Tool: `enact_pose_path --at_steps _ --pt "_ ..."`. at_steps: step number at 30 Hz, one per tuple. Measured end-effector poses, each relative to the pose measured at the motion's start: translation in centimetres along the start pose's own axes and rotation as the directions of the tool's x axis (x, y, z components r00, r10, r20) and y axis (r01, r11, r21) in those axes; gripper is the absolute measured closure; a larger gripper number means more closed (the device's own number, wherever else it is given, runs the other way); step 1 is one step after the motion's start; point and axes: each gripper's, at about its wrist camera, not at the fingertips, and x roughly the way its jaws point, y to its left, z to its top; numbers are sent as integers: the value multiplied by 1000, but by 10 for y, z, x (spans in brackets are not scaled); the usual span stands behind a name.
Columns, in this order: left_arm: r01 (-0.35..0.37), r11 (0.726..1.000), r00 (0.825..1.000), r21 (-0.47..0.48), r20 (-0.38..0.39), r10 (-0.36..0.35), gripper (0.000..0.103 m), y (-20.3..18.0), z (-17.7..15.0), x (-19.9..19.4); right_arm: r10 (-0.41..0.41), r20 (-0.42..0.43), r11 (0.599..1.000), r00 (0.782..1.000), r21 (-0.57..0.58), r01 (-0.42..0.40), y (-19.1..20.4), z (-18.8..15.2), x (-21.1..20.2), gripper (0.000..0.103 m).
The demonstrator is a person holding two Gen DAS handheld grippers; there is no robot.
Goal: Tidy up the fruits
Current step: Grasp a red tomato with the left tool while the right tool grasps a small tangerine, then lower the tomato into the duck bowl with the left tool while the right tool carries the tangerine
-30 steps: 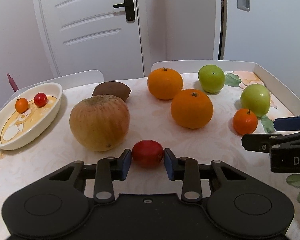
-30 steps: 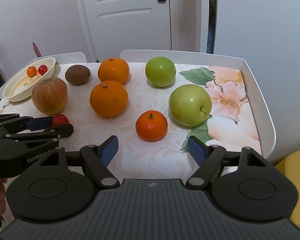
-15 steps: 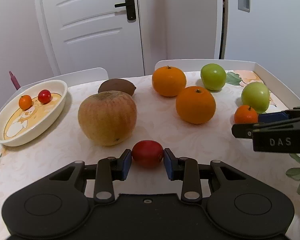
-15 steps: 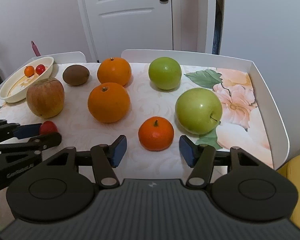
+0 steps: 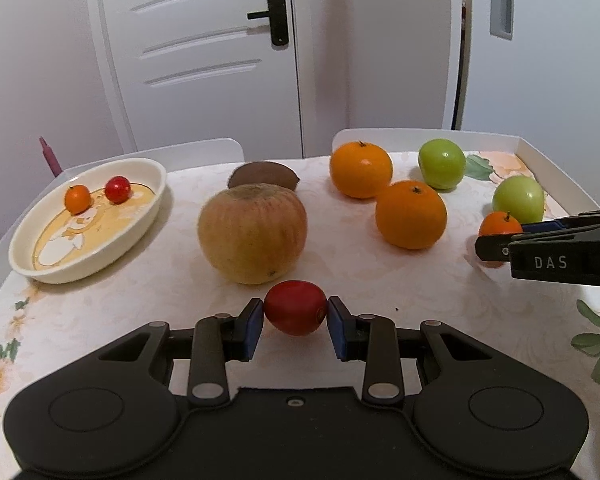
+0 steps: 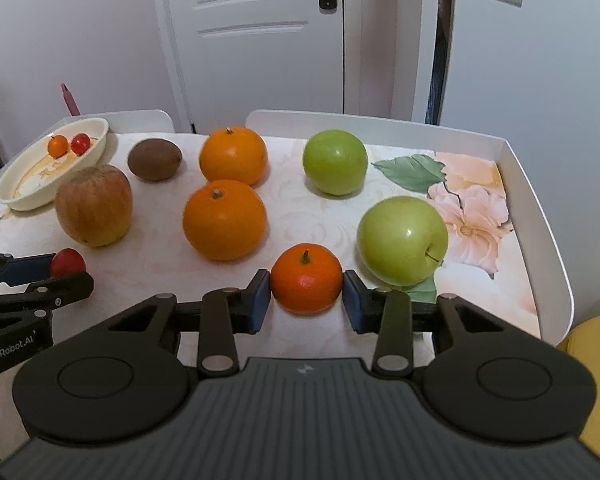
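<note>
Far left on the table: a cream oval dish, holding a tiny orange fruit and a tiny red fruit side by side, touching or nearly so. Just right of the dish, a big russet apple, with a brown kiwi behind it at the far side.

Directly near of the russet apple, the left gripper, clenched on a small red fruit: blue pads pressed to the fruit's left and right flanks, fruit seated between the fingertips and bulging forward past them. Whether lifted or resting on the cloth, cannot tell. Seen from the right wrist view, the same red fruit peeking out between the left gripper's fingers at the near left edge.

Toward the middle, two large oranges: a far orange and a near orange, close together, the near one slightly left.

Right of centre, the right gripper, closed in around a small tangerine: pads meeting or almost meeting the fruit at both sides, tangerine between the fingertips with its stem up, sitting on the cloth. Firm grasp or bare contact, cannot tell.

Further right, two green apples: a far green apple, well beyond the tangerine, and a near green apple, just beside the tangerine and close to the right-hand pad. At the far right, the raised white rim of the table.
</note>
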Motion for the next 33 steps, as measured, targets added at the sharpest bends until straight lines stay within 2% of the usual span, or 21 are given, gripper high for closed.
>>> enact_pose_path --at_steps 9,19,27,33 --pt "-35 998 999 -48 36 37 65 22 10 -33 40 27 999 999 -21 -40 25 24 -28 49" --pt "-78 993 995 -92 52 83 65 64 31 -72 108 46 992 993 -64 -105 76 60 -56 49" --pt "-104 988 993 -111 52 110 65 115 48 -83 154 44 986 987 -78 -150 124 86 -57 49" --pt "-108 989 993 -101 43 113 65 153 61 -75 173 36 983 984 -74 -170 164 104 -42 49"
